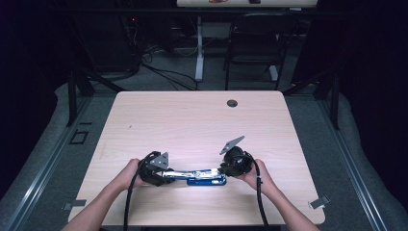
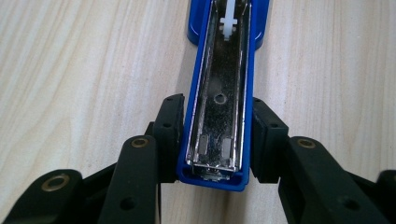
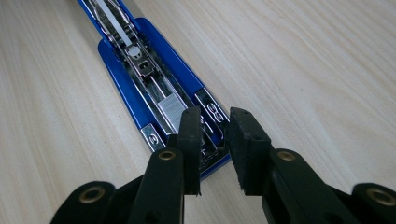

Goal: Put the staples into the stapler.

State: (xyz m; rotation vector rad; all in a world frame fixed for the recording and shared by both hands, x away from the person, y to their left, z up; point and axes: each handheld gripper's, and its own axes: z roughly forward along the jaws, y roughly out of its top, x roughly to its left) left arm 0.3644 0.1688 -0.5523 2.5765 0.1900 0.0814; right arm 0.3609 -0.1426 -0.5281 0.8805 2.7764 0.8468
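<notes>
Low in the middle of the high view, the left gripper (image 1: 169, 175) is clamped on the opened top arm of a blue stapler (image 1: 204, 177). Seen from the left gripper view, its two black pads (image 2: 170, 135) press flat against the blue sides of that arm (image 2: 219, 102), whose shiny metal channel faces up and runs toward the top of the frame, with a white plastic pusher (image 2: 229, 21) near the top edge.

Toward the lower centre of the right gripper view, the right gripper (image 3: 212, 140) has its jaws standing narrowly apart over the front end of the stapler's base (image 3: 159, 88). One pad (image 3: 190, 140) lies over the metal magazine beside a short strip of staples (image 3: 170, 109); whether either pad presses on the metal I cannot tell.

Across the high view the stapler lies spread open and flat between the two grippers, near the bottom edge of the pale wooden table (image 1: 192, 120). A person's hands (image 1: 127, 175) hold the grippers from below. A round cable hole (image 1: 232, 103) sits near the table's upper edge, and a dark chair (image 1: 255, 43) stands beyond it.
</notes>
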